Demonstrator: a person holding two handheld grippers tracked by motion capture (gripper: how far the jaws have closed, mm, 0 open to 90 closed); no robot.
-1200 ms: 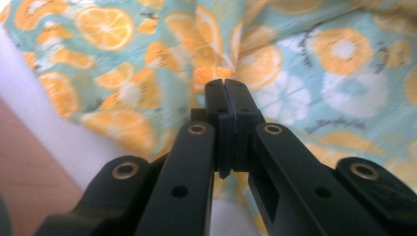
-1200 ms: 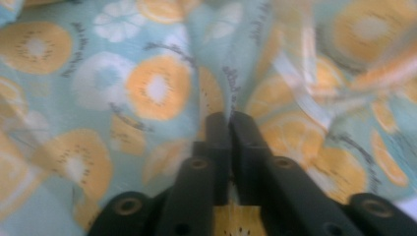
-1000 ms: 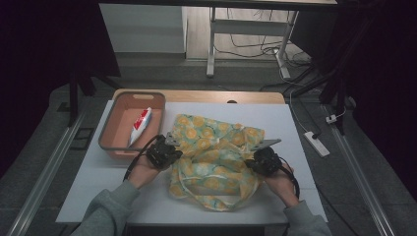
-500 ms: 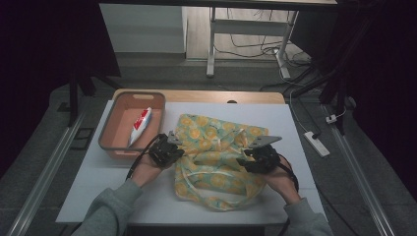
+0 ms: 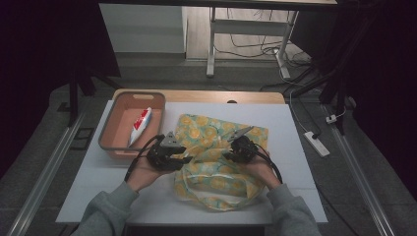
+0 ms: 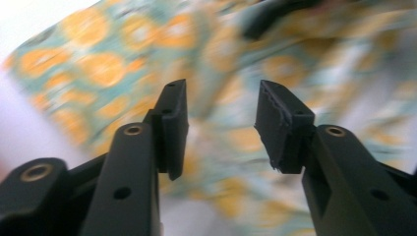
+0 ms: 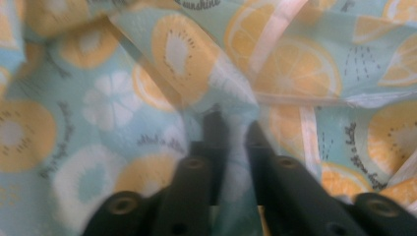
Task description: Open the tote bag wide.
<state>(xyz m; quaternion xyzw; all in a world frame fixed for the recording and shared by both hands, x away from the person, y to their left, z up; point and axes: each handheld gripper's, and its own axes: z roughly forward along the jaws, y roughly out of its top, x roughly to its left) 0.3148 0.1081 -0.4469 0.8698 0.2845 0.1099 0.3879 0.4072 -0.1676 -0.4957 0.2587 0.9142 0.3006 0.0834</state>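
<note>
Cloth of pale teal printed with orange slices (image 5: 216,157) lies crumpled on the white table (image 5: 88,191), just right of a salmon plastic bin (image 5: 115,142). The left gripper (image 6: 221,123) has just opened, nothing between its jaws. The right gripper (image 7: 233,132), having just closed, pinches a fold of cloth.

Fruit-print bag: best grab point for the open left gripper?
Take the fruit-print bag by its raised left edge fold, next to the left gripper, coming in level from the left. The right gripper already pinches the cloth opposite; the flat middle probably offers no ridge.
</note>
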